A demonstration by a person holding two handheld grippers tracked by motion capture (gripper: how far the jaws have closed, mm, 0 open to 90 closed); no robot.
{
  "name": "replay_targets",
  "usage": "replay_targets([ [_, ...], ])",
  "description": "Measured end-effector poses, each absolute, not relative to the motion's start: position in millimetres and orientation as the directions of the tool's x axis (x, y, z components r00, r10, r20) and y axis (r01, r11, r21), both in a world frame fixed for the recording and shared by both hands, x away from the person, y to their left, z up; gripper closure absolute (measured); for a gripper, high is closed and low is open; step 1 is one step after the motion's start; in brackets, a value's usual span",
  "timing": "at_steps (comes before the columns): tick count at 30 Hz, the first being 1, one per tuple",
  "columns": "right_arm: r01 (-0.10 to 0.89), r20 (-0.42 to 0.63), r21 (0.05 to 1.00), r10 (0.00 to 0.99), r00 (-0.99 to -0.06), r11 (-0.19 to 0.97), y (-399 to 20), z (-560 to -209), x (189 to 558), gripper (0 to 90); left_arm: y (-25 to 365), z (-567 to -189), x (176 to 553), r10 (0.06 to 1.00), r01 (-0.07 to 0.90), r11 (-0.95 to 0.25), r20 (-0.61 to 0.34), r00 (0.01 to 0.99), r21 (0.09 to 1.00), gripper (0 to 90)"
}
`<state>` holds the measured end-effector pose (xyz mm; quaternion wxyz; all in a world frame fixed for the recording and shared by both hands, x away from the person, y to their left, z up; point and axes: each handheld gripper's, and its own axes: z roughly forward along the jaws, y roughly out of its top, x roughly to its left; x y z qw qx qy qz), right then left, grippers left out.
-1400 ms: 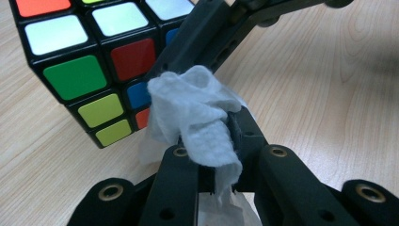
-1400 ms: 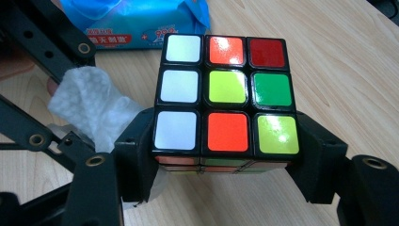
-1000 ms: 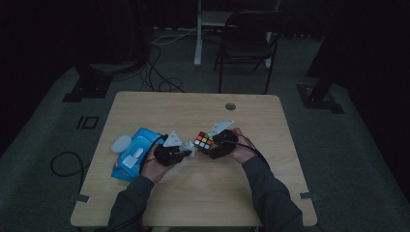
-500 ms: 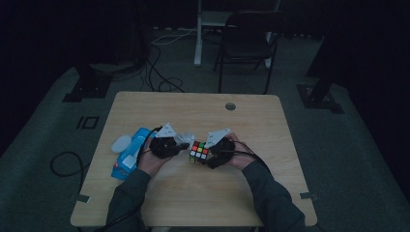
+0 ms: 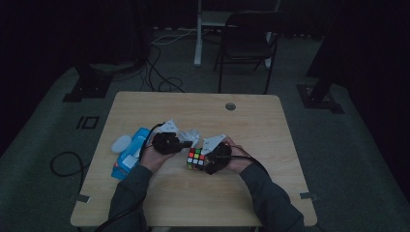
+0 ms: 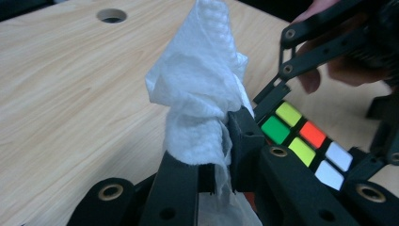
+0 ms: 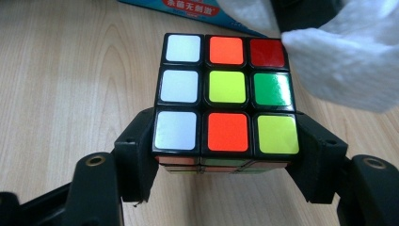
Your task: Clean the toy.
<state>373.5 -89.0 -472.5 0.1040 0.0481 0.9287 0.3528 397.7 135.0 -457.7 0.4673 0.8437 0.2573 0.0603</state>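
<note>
Your right tongs (image 7: 226, 165) grip the puzzle cube (image 7: 226, 99) by its two opposite sides, jaws closed firmly against it, and hold it just above the desk (image 5: 251, 121) near the middle, slightly toward your side. Your left tongs (image 6: 216, 150) are pinched closed on a wad of white tissue (image 6: 202, 94), which stands up out of the jaws and sits just beside the cube at about ten o'clock from it in the high view. In the right gripper view the tissue brushes the cube's far corner at roughly two o'clock, next to the red and green stickers. The step in hand looks like wiping the cube's top face, so keep the right grip steady and level; the jaws bear on the lower layer only, and a sideways push could twist the upper layers or tip the cube. Bring the tissue across with light downward pressure, stroking toward the right tongs so the cube is pushed into the grip. Keep the left jaws themselves off the stickers; let only the tissue touch. The blue packet (image 5: 129, 153) and the small white object (image 5: 121, 143) lie at nine o'clock, well clear of your work.
</note>
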Motion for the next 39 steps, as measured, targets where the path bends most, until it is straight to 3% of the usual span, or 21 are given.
replay_targets([
  [14,0.004,-0.175,0.661,0.160,-0.972,0.750,-90,-472,373,34.3,137,-457,398,0.500,0.370,-0.462,-0.108,0.859,0.806,83.4],
  [28,0.056,-0.175,0.663,0.227,-0.958,0.746,-103,-474,384,34.3,145,-457,389,0.497,0.355,-0.499,-0.075,0.865,0.791,83.2],
  [39,0.000,-0.190,0.671,0.172,-0.967,0.741,-96,-472,375,34.3,139,-460,397,0.481,0.368,-0.493,-0.106,0.871,0.789,83.2],
])
